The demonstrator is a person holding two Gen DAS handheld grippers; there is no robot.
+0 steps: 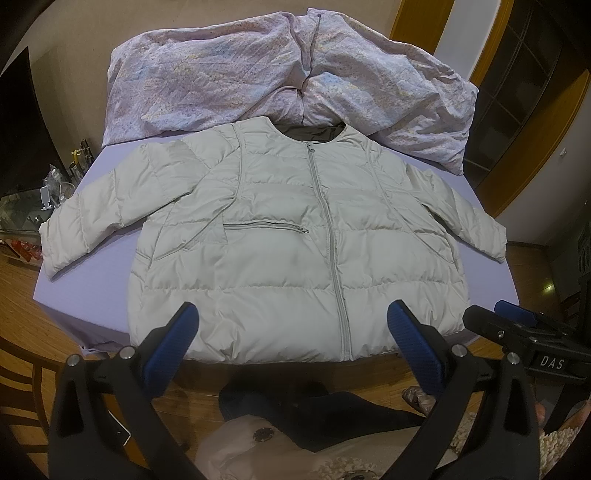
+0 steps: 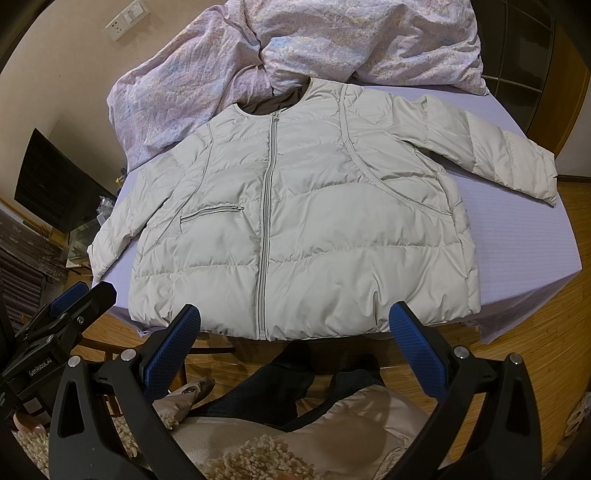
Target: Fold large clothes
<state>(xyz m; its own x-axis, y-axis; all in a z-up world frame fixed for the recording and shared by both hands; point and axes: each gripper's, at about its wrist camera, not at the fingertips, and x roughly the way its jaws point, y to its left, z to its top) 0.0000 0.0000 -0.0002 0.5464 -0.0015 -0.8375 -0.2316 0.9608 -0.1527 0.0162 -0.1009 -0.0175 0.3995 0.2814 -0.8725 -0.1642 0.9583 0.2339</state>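
- Left wrist view: we see the pale grey puffer jacket (image 1: 295, 236) spread flat, front up, on the lavender bed (image 1: 476, 206), zipper (image 1: 327, 236) closed along the middle.
- Both sleeves are spread out; the left cuff (image 1: 55, 254) reaches the bed edge, the right sleeve (image 1: 476, 225) lies on the sheet.
- The jacket hem lies at the near edge of the bed; its collar touches a crumpled floral duvet (image 1: 280, 70) heaped at the far end.
- Our left gripper (image 1: 293, 347) hangs just short of the hem, blue pads spread wide, nothing between them.
- The right gripper (image 1: 517, 317) shows at the right edge, beside the jacket's hem corner; from here we cannot tell its opening.
- Below we see the person's dark trouser legs (image 1: 317, 410) over a wooden floor (image 1: 22, 280).
- Right wrist view: same jacket (image 2: 306, 206), flat and zipped, chest pocket zipper (image 2: 212, 212) closed.
- Our right gripper (image 2: 295, 343) is just before the hem, fingers far apart and empty, not touching the fabric.
- The left gripper (image 2: 70, 302) sits at the left edge, near the hem corner, apart from the cloth.
- A wall socket (image 2: 120, 24) sits top left, a dark screen (image 2: 55, 184) by the wall.
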